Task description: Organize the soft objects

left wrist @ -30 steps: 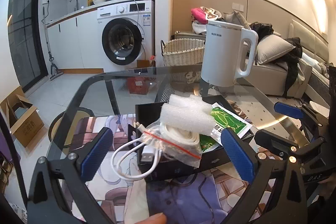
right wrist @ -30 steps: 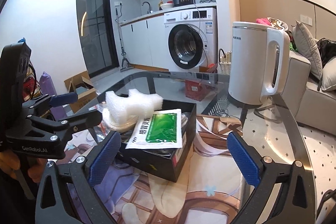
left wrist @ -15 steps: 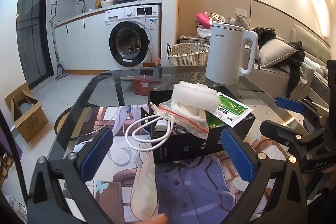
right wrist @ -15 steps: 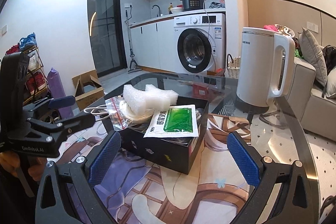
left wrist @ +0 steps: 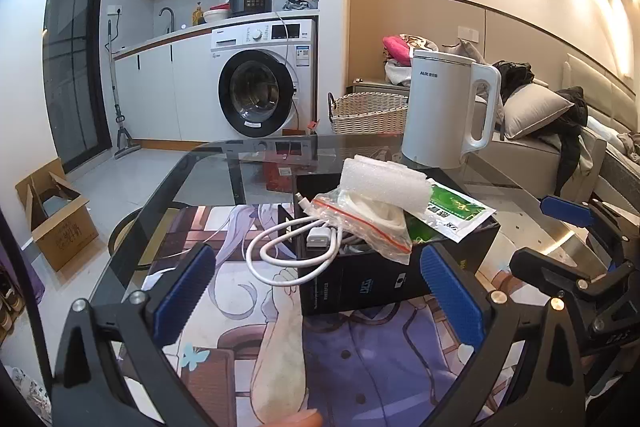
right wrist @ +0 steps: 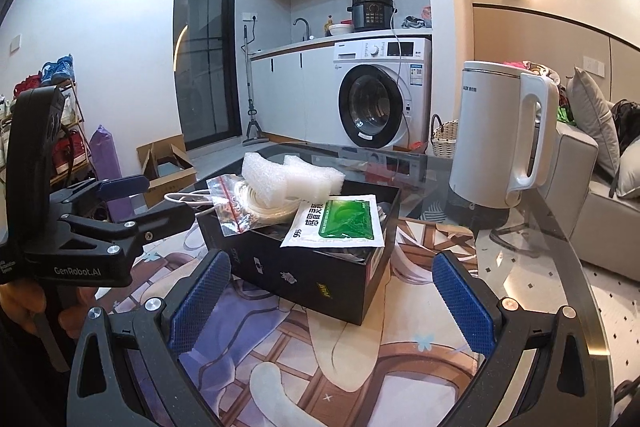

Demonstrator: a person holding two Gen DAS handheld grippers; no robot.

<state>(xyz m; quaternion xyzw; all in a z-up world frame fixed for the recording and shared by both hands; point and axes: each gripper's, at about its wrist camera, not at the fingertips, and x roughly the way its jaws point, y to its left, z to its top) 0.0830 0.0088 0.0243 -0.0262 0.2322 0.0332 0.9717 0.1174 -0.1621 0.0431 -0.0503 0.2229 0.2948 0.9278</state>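
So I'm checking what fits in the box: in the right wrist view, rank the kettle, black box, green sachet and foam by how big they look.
1. kettle
2. black box, close to the kettle; it sits nearer the camera, so unsure
3. foam and green sachet look alike

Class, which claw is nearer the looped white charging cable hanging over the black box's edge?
Left. The left claw faces the looped white charging cable directly; the right claw sits at the black box's far side, near the green sachet.
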